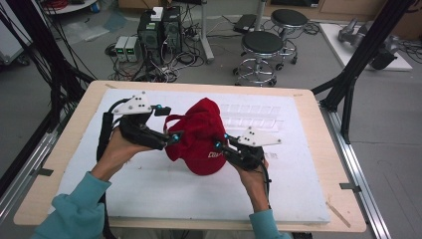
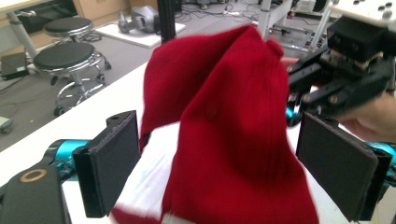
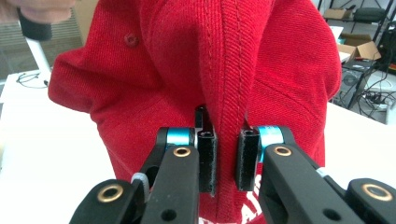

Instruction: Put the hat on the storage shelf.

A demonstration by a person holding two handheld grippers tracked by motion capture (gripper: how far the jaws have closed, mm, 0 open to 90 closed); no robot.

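Two hands come in from the near edge of the table (image 1: 318, 149), each holding a gripper, and between them is one red cap (image 1: 201, 137). The cap is on the white sheet (image 1: 164, 189) that covers the table, about at its middle, and it is bunched up so that its crown rises and leans toward the far side; its long axis goes from the near side to the far side. On the near lower part of the cap there are white letters, and I can read only "CO"; the rest is hidden behind the right gripper (image 1: 222, 144).

In the right gripper view the jaws are narrow and pinch a fold of the red fabric (image 3: 243, 70) along a seam. The left gripper (image 1: 171, 137) is at the left side of the cap; in the left gripper view its jaws stand wide apart with the cloth between them, not touching the pads (image 2: 114, 161).

Farther away, on the floor behind the table, are two black round stools (image 1: 262, 45) and computer boxes (image 1: 159, 30) with many cables.
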